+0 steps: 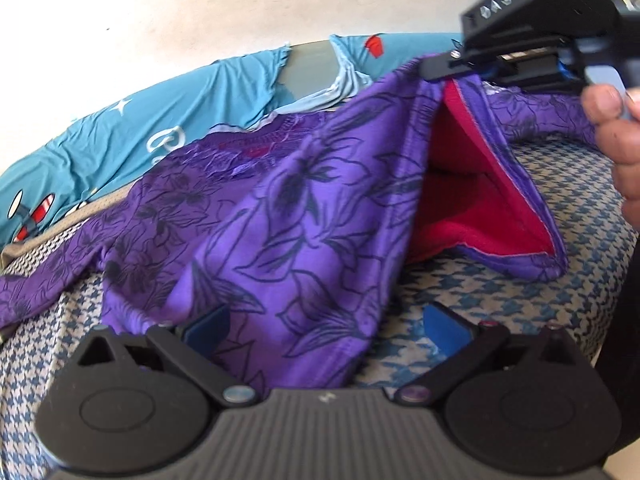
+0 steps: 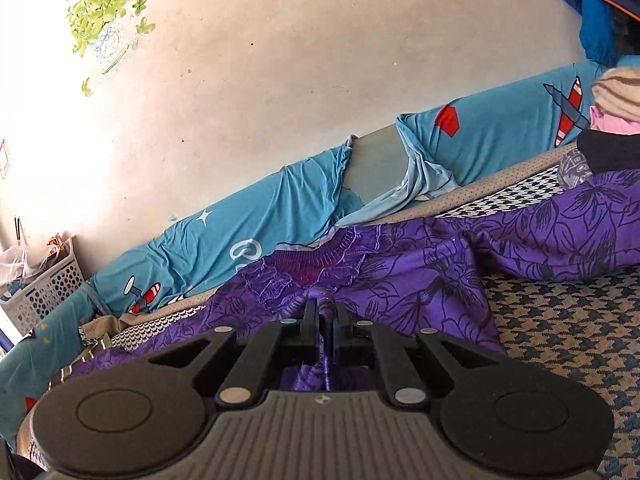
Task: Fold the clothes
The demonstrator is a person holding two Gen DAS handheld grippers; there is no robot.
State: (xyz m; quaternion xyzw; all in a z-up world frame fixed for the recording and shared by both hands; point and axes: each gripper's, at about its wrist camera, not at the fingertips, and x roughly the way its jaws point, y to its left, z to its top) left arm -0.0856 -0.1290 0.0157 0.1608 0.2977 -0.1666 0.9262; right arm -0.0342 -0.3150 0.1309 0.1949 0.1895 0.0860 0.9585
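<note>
A purple long-sleeved garment printed with dark outlined flowers (image 1: 304, 216) lies spread on a bed covered in blue-and-cream houndstooth fabric (image 1: 560, 208), its embroidered neckline toward the far edge. The left gripper (image 1: 324, 330) is open, blue-padded fingers (image 1: 206, 326) spread wide low over the bed; a lifted fold of the purple cloth hangs down between them, touching neither pad clearly. In the left wrist view the right gripper (image 1: 444, 66) appears at upper right, its black jaws shut on the garment's hem, raising that edge so the red fleece lining (image 1: 476, 184) shows in a tent-shaped opening. A person's hand (image 1: 616, 136) holds that tool from the right edge. In the right wrist view the right gripper (image 2: 322, 312) is closed tight on a bunched ridge of purple cloth pinched between its fingers, with the neckline just beyond its tips and one sleeve (image 2: 560, 236) running off to the right across the bed. Behind the bed, a teal sheet with aeroplane and star prints (image 2: 248, 236) drapes along the base of a pale wall (image 2: 280, 60). A green plant sticker (image 2: 106, 20) marks the wall upper left; a white perforated plastic basket (image 2: 44, 292) stands at far left. Folded clothes (image 2: 616, 120), cream, pink and black, are stacked at the right edge.
</note>
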